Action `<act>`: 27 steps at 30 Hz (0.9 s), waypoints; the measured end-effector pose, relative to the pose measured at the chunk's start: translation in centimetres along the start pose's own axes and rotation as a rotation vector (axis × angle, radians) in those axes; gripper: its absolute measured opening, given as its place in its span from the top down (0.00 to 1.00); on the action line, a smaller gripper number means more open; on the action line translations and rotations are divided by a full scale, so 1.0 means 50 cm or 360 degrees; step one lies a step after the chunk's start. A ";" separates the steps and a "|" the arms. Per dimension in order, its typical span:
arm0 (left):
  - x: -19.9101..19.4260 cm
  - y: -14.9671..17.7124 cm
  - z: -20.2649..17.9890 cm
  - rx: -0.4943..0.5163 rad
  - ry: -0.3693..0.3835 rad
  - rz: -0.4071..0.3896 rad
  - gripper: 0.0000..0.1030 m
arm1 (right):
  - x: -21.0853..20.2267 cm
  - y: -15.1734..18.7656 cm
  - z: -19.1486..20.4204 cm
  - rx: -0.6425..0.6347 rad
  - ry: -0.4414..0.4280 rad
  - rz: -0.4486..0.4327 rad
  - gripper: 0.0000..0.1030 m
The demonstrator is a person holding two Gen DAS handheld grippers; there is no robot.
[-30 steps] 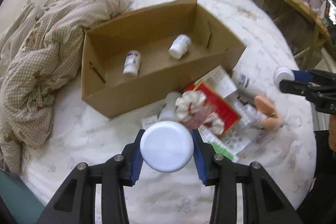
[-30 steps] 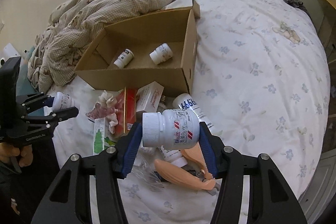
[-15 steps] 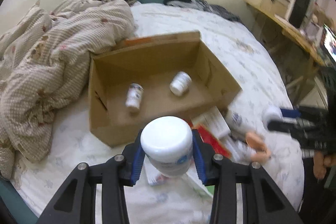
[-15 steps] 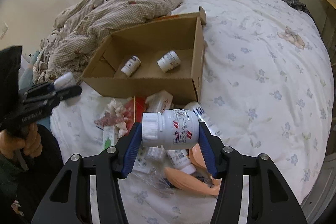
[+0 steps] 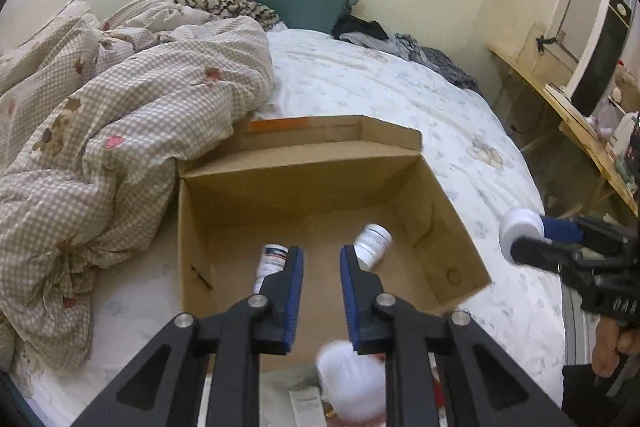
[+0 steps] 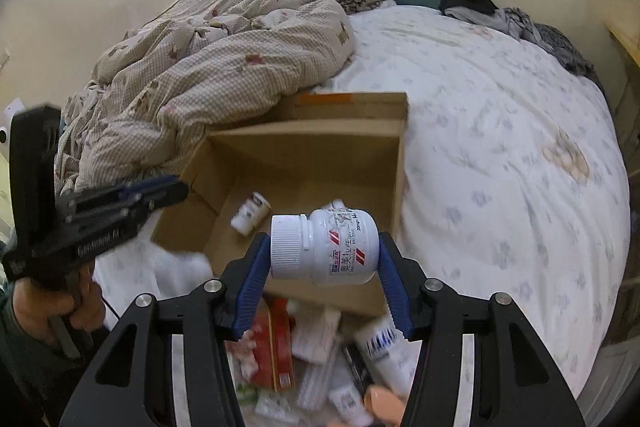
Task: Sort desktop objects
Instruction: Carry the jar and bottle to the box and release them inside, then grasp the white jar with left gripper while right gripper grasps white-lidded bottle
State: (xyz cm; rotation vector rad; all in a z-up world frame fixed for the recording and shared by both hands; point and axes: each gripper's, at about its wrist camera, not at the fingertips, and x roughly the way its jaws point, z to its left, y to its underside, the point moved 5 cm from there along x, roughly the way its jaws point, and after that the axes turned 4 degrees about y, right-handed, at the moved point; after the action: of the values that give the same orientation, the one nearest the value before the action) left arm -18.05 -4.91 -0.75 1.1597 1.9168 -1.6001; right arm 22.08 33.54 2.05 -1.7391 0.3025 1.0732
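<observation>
My left gripper hovers over the near wall of the open cardboard box, its jaws a narrow gap apart with nothing between them. A blurred white jar is below it, in front of the box; in the right wrist view the same jar is a white smear under the left gripper. Two small white bottles lie on the box floor. My right gripper is shut on a white pill bottle, held sideways above the box's near right corner.
A checked quilt is bunched against the box's left and back. A pile of cartons, bottles and a peach-coloured item lies on the sheet in front of the box. A wooden desk stands right of the bed. A hand holds the left gripper.
The white jar has left the left gripper and is dropping in front of the box; the jaws have narrowed. Both grippers have moved forward over the box, and the right one still holds its bottle.
</observation>
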 end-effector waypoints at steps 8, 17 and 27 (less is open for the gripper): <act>-0.018 0.022 0.031 -0.0070 0.0071 0.0064 0.60 | 0.002 0.011 0.008 0.0004 -0.0020 0.0004 0.45; 0.013 0.123 0.003 0.0439 -0.0071 0.0533 0.54 | -0.021 0.081 0.011 -0.0021 -0.0038 0.0054 0.45; 0.122 0.221 0.002 0.0862 -0.0253 0.1042 0.38 | -0.032 0.142 0.003 0.0034 -0.0094 0.0038 0.46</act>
State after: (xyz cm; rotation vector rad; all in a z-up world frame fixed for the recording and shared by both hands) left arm -12.95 -2.79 -12.13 1.5893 0.8618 -1.7721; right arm 16.58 30.07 -1.17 -1.6856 0.2975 1.1324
